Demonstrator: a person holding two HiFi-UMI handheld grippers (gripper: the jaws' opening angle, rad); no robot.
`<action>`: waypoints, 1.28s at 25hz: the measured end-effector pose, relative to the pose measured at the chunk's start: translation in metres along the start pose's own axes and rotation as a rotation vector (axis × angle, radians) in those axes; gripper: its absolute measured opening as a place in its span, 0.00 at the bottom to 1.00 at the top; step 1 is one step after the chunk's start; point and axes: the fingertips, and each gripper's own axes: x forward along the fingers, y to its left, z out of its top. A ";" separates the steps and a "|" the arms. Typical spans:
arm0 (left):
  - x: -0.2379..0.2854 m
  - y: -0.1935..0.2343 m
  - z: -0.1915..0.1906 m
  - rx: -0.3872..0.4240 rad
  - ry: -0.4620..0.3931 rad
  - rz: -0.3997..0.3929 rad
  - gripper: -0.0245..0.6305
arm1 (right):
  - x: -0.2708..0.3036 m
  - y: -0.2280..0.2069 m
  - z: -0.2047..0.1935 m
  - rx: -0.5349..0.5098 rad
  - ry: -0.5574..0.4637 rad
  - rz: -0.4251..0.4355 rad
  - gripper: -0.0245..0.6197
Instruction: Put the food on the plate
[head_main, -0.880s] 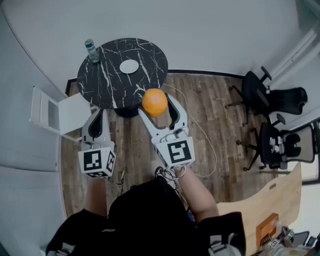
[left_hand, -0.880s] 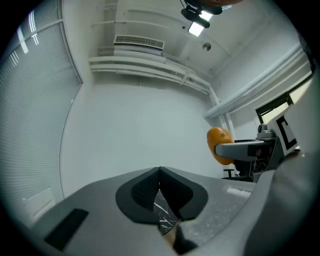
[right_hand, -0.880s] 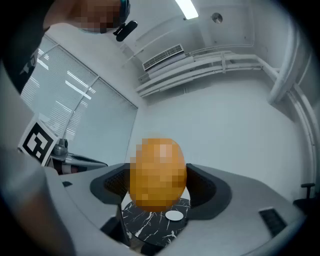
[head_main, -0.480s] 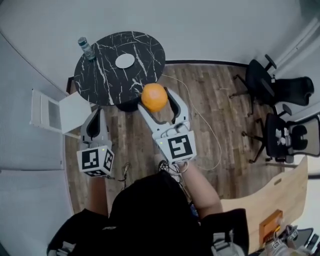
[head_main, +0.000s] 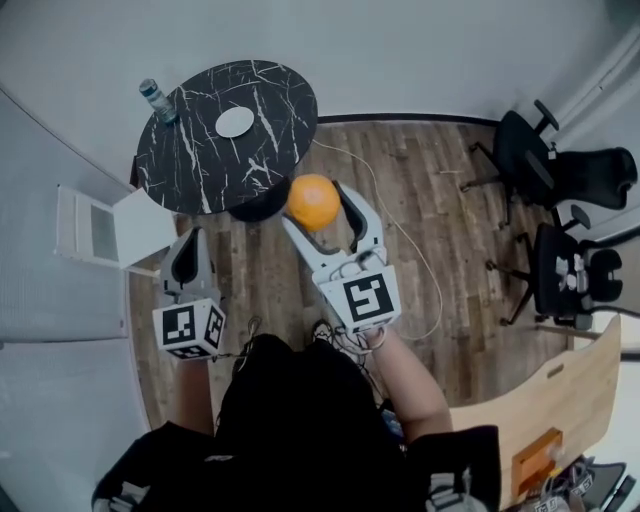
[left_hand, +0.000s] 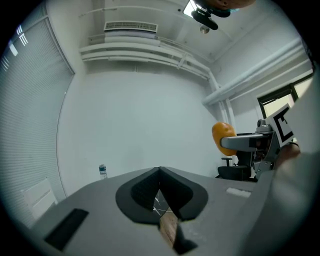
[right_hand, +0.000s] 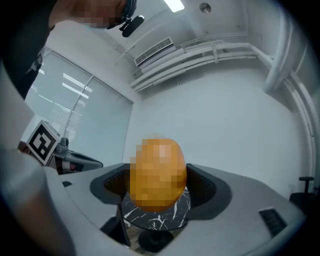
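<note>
An orange fruit (head_main: 314, 202) sits between the wide-spread jaws of my right gripper (head_main: 316, 207), held in the air over the wood floor just off the near edge of the round black marble table (head_main: 275, 95). A small white plate (head_main: 235, 122) lies on that table, apart from the fruit. In the right gripper view the orange (right_hand: 158, 172) fills the gap between the pads, with the table (right_hand: 159, 214) beyond it. My left gripper (head_main: 187, 238) hangs lower left, shut and empty; its jaws (left_hand: 160, 182) meet. The orange (left_hand: 222, 137) shows to its right.
A water bottle (head_main: 156, 100) stands at the table's far left rim. A white folding chair (head_main: 105, 228) stands left of the table. Black office chairs (head_main: 565, 190) are at the right, a white cable (head_main: 405, 245) lies on the floor, and a wooden desk (head_main: 565, 395) is at lower right.
The table has slid up and left in the head view. The orange, earlier over the table's near edge, now hangs over the floor beside it. The left gripper sits slightly lower.
</note>
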 end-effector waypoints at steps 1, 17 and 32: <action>0.003 -0.004 -0.003 0.004 0.007 -0.003 0.04 | -0.002 -0.007 -0.005 0.002 0.006 -0.006 0.55; 0.098 0.005 -0.028 -0.008 0.081 -0.044 0.04 | 0.047 -0.063 -0.046 0.002 0.096 -0.016 0.55; 0.233 0.079 -0.055 -0.062 0.156 -0.110 0.04 | 0.206 -0.087 -0.100 -0.051 0.208 0.090 0.55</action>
